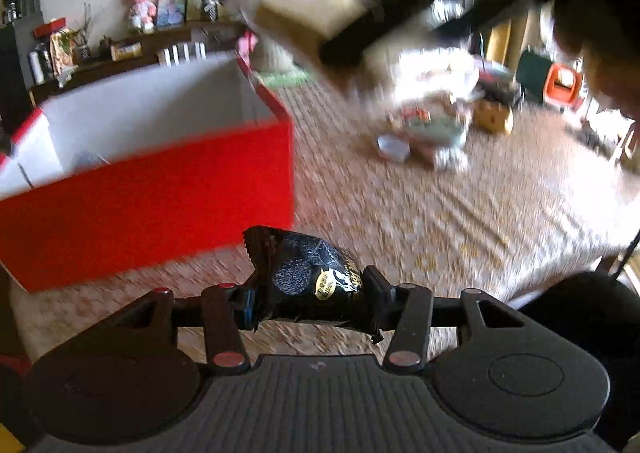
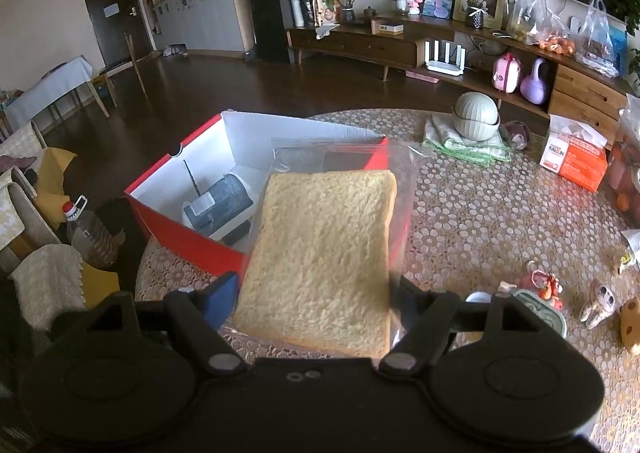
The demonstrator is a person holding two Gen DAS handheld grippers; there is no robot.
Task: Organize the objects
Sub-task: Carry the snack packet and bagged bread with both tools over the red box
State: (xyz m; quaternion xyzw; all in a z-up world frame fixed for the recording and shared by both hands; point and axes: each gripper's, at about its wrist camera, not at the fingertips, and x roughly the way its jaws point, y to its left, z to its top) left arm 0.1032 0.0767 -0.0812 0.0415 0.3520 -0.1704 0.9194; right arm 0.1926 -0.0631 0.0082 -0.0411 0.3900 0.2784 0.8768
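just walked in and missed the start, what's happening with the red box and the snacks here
A person is tidying a table with a handheld gripper in each hand. The left gripper has its jaws shut on a small black snack packet, held clear of the tablecloth beside the red box. The right gripper holds a slice of bread in a clear bag in front of the same open box, which already has a dark item inside. More small things lie scattered on the table.

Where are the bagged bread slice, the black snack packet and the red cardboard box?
Bagged bread slice (image 2: 320,261), right wrist view, crumb centre.
Black snack packet (image 1: 308,277), left wrist view, printed front.
Red cardboard box (image 1: 152,205), left wrist view, outer wall.
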